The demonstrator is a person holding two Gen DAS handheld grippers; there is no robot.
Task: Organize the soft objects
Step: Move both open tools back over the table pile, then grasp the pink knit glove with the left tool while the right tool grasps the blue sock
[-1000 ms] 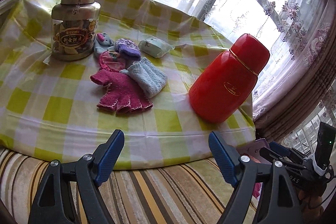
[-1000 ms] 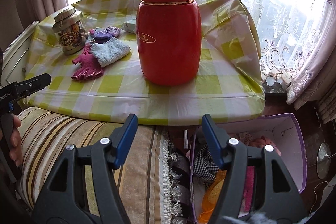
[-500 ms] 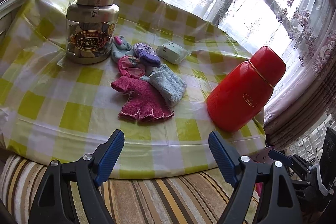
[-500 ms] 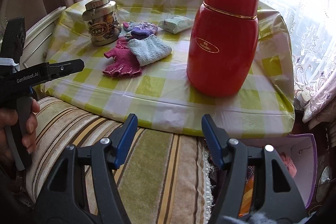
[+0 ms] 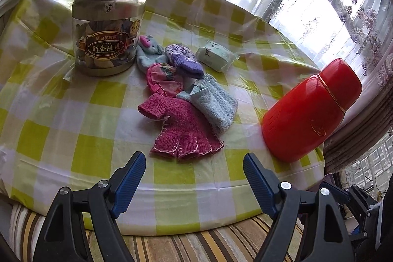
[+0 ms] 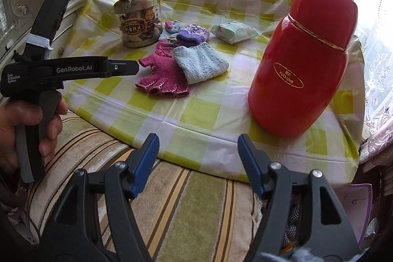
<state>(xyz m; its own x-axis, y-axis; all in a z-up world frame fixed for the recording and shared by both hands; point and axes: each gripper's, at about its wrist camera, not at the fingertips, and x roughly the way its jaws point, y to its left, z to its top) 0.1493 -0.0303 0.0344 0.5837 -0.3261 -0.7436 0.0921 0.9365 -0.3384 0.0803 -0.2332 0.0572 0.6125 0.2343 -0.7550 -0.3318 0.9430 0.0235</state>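
Note:
A heap of soft things lies mid-table: a pink knitted garment (image 5: pixel 184 129) (image 6: pixel 164 77), a pale blue fluffy cloth (image 5: pixel 216 107) (image 6: pixel 200 62), a purple knit piece (image 5: pixel 183 60) (image 6: pixel 192 33), a pink patterned cloth (image 5: pixel 164 80) and a small blue plush toy (image 5: pixel 149 50). My left gripper (image 5: pixel 194 163) hovers over the table's near edge just short of the pink garment, jaws closing with nothing between them; a hand holds it at the left of the right wrist view, left gripper (image 6: pixel 132 66). My right gripper (image 6: pixel 197 141) hangs over the striped cushion, jaws opening and empty.
A red flask (image 5: pixel 309 112) (image 6: pixel 304 65) stands at the right of the checked table (image 5: pixel 73 139). A lidded jar (image 5: pixel 108 31) and a tissue pack (image 5: pixel 216 58) sit behind the heap. A striped cushion (image 6: pixel 184 200) lies below the table edge, a purple box (image 6: pixel 353 208) beside it.
Both grippers have come nearer the table. The left one has closed in on the pink garment. The right view has swung left, bringing the left gripper and the hand into sight.

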